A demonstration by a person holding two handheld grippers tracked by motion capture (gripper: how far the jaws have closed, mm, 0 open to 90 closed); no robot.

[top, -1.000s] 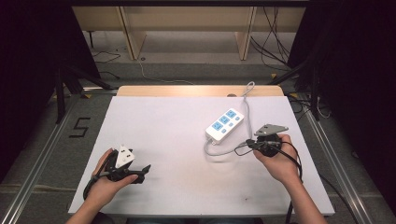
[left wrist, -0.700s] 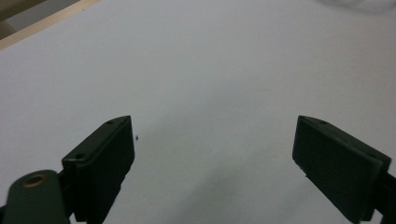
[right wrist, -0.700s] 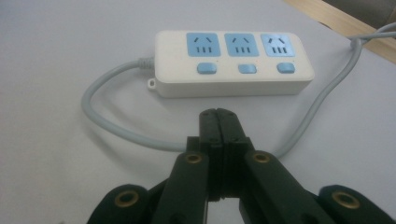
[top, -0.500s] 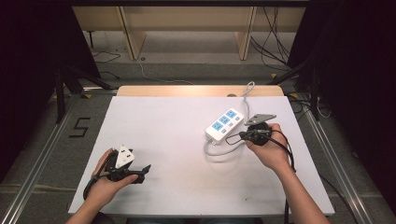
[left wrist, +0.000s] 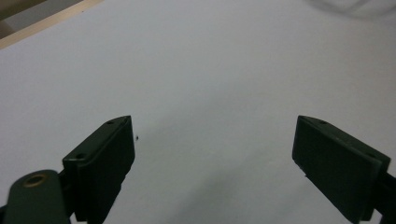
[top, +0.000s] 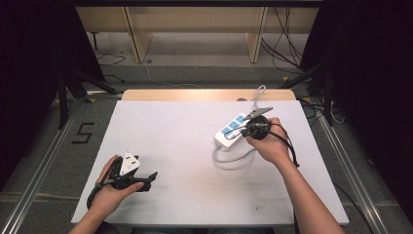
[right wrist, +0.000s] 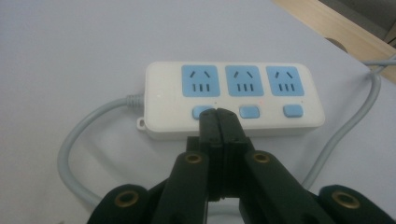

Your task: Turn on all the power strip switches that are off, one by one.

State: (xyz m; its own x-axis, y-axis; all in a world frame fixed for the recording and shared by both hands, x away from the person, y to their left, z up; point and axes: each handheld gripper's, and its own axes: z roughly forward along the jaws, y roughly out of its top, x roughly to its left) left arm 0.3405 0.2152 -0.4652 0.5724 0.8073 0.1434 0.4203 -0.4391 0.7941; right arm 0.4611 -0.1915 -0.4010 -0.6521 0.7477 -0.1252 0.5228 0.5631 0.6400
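Observation:
A white power strip (right wrist: 233, 100) with three blue sockets and three blue buttons lies on the white table (top: 195, 146), right of centre (top: 229, 134). Its grey cable (right wrist: 74, 140) loops on the near side. My right gripper (right wrist: 218, 113) is shut with nothing between its jaws. Its tips sit right by the leftmost button (right wrist: 201, 112), and I cannot tell whether they touch it. In the high view the right gripper (top: 239, 130) reaches over the strip from the right. My left gripper (left wrist: 212, 126) stands wide open over bare table, at the near left (top: 148, 180).
A second grey cable (top: 258, 93) runs from the strip off the table's far wooden edge (top: 209, 94). Shelving legs and loose cables stand on the floor behind. A "5" mark (top: 83, 132) is on the floor at the left, beside a metal rail.
My right hand has moved away from me and to the left, bringing its shut jaws from beside the strip's near end onto the strip. The left hand has stayed put.

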